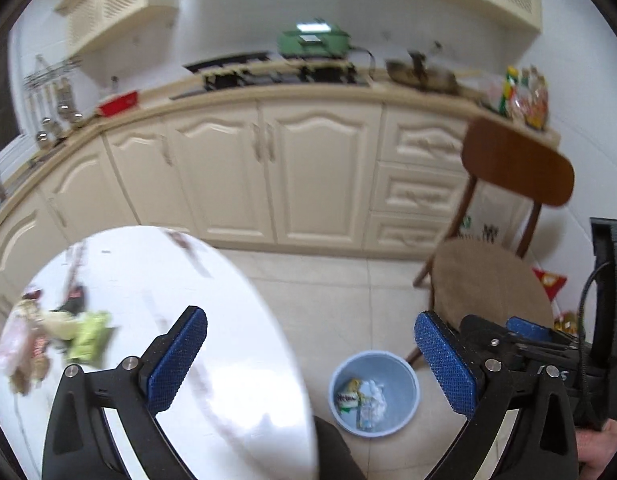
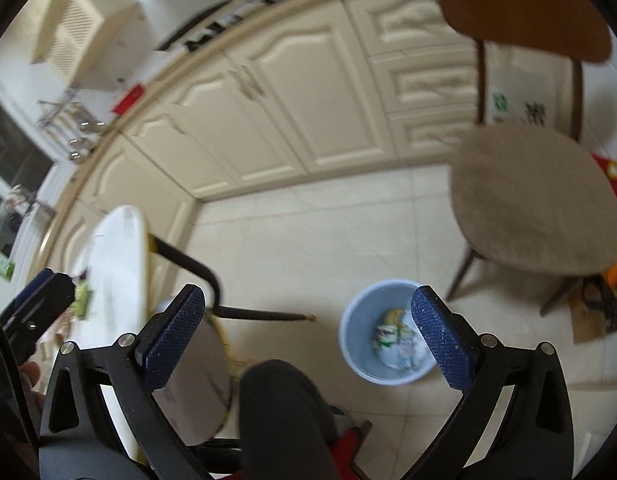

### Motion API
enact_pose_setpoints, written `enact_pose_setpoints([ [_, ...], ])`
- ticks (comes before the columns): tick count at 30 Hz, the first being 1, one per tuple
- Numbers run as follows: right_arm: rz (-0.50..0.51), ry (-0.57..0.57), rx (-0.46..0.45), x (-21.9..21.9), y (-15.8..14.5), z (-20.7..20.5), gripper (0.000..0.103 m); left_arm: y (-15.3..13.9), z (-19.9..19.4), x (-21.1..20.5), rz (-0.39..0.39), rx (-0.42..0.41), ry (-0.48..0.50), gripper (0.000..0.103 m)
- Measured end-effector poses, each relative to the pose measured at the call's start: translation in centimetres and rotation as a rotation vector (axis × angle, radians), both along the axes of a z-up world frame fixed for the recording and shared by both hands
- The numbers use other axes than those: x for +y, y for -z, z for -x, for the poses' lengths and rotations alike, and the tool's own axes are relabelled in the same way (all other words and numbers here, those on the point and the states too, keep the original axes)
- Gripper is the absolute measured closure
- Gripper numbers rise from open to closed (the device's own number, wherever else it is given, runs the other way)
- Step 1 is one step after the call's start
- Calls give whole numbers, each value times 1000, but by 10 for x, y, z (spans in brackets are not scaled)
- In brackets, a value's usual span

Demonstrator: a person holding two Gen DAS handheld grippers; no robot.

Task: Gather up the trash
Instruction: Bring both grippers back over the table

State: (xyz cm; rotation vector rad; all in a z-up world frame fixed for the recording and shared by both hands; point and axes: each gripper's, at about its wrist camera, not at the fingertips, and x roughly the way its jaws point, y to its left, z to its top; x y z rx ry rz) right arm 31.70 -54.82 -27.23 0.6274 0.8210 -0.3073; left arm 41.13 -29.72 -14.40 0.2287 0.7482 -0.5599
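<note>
A light blue bin (image 1: 373, 393) stands on the tiled floor with crumpled wrappers and paper inside; it also shows in the right wrist view (image 2: 388, 332). More trash, a green wrapper (image 1: 90, 336) and pinkish packets (image 1: 22, 344), lies at the left of the round white table (image 1: 228, 320). My left gripper (image 1: 312, 360) is open and empty, over the table's right edge. My right gripper (image 2: 308, 336) is open and empty, above the floor beside the bin; it also shows at the right of the left wrist view (image 1: 524, 332).
A wooden chair (image 1: 496, 272) with a beige seat stands right of the bin. Cream kitchen cabinets (image 1: 268, 172) run along the back under a counter with a stove and pans. A dark-trousered knee (image 2: 284, 412) is at the bottom. Snack bags (image 1: 548, 280) lie by the wall.
</note>
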Motion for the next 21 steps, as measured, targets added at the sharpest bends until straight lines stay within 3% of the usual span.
enact_pose_setpoints([
  [14, 150, -288, -200, 162, -106, -52, 0, -66, 101, 198, 124, -167, -241, 1],
  [21, 212, -425, -260, 246, -134, -69, 0, -81, 158, 257, 154, -239, -378, 1],
])
